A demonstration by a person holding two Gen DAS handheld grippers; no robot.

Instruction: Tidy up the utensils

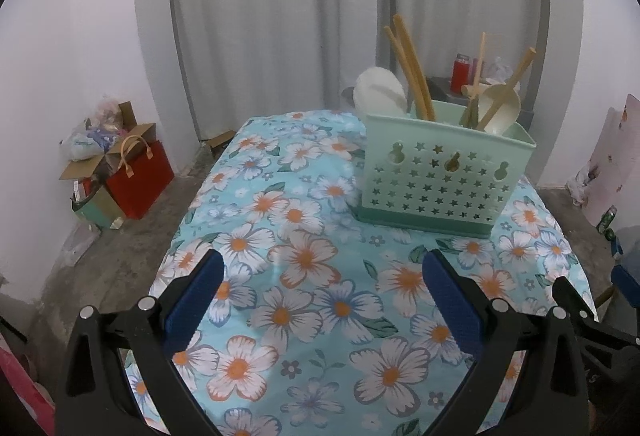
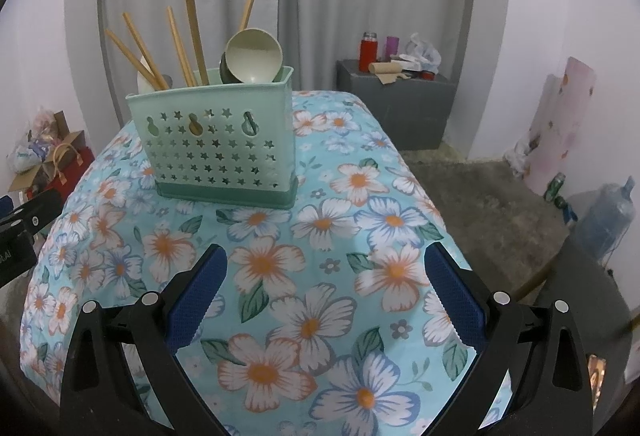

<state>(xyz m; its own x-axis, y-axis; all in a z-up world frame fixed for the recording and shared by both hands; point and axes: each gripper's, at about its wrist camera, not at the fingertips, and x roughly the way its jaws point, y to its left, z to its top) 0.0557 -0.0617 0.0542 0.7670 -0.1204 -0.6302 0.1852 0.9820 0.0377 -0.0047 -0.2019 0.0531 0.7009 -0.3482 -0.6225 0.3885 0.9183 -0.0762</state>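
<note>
On top of the table, over a blue tablecloth (image 1: 304,276) with big white and orange flowers, stands a pale green utensil basket (image 1: 444,172). Its front wall is full of little star holes. It sits toward the far side of the table, upright on a darker green base.

Sticking up out of the basket are wooden chopsticks (image 2: 192,36), leaning at different slants. Next to them, a cream ladle (image 2: 254,56) rests with its bowl above the rim. At the far left end of the basket a white spoon (image 1: 380,90) pokes up too.

Both grippers hang over the near part of the table, well apart from the basket. Left gripper (image 1: 322,300): its 2 blue pads are spread wide, with nothing between them, only cloth below. Right gripper (image 2: 324,296): its 2 pads are spread wide too and hold nothing.

Behind the table hang grey curtains (image 1: 280,16). On the floor at the left sits a red bag (image 1: 140,180) beside cardboard boxes. At the right, a dark box (image 2: 400,104) holds a red bottle (image 2: 368,52).
</note>
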